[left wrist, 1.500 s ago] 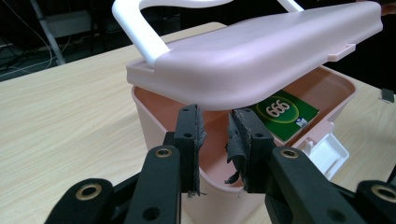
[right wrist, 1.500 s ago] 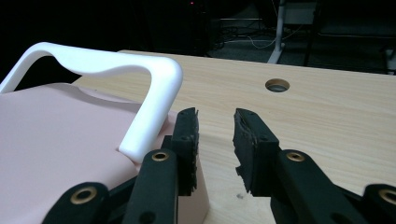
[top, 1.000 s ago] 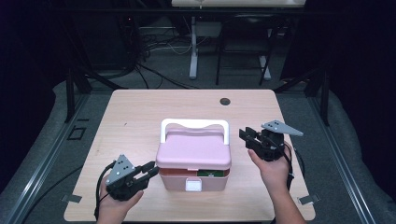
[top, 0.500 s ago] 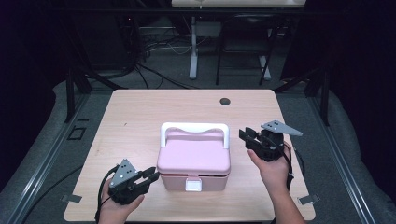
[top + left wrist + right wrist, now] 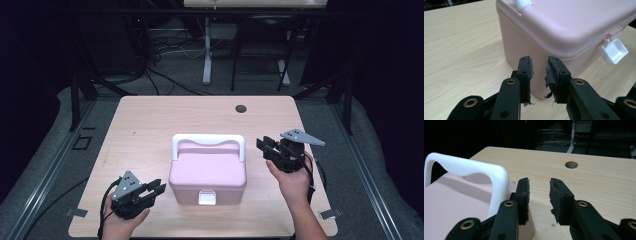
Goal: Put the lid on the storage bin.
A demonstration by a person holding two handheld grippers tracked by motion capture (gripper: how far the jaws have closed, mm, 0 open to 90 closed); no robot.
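No readable text — no labels, brands, numbers, signs anywhere.

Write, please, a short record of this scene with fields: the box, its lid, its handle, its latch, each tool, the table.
box: pink box at mid-table, nearer the front edge
lid: closed
handle: white handle, upright
latch: white latch on the front face
left tool: left tool open, jaws just opening, nothing between them, beside the box's front-left corner
right tool: right tool open, nothing between its jaws, beside the handle's right end
table: wooden table with a round hole near the far edge
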